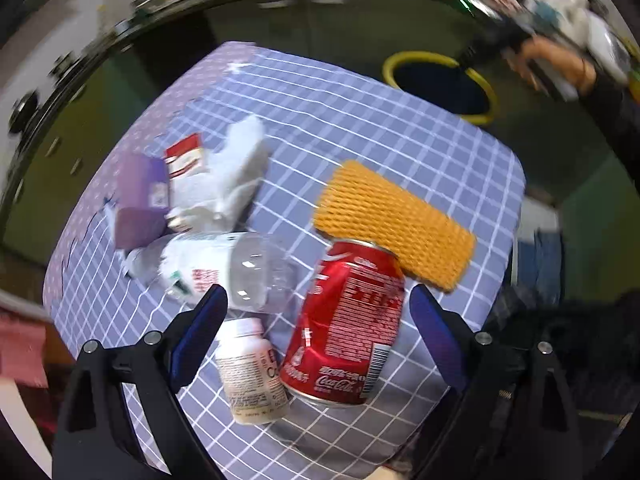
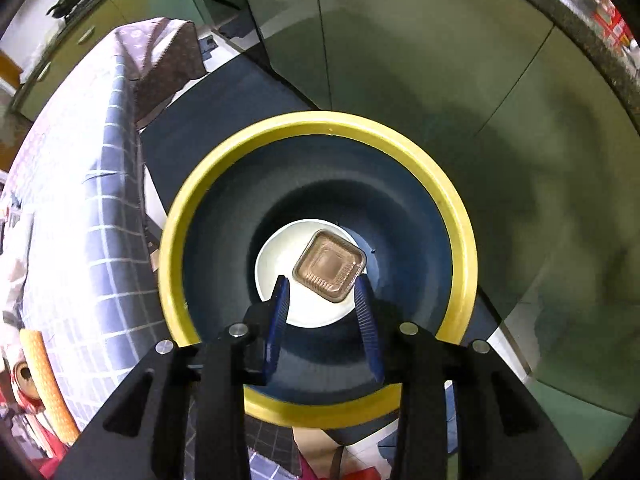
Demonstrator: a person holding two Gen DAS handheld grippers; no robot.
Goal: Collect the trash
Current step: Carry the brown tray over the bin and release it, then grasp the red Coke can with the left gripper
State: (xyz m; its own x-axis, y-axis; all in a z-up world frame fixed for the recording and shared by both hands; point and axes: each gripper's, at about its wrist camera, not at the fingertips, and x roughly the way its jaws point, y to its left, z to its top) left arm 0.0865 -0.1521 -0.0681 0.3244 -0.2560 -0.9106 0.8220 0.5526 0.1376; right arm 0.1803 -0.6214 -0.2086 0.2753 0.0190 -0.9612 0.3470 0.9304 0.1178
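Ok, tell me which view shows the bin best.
Right wrist: it looks straight down into the bin, showing its whole yellow rim and the tray inside. Left wrist shows only a small, blurred rim beyond the table.

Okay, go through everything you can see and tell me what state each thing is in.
Left hand-held gripper: open, above the trash.
Right hand-held gripper: open, over the bin.
Can: dented, lying down.
Clear bottle: lying down.
White bottle: lying down.
Bin: open.
Tray: in the bin.

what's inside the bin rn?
Inside the bin: a white disc at the bottom and a brown square plastic tray over it, between the right gripper fingers. Whatever lies under the tray and gripper is hidden.
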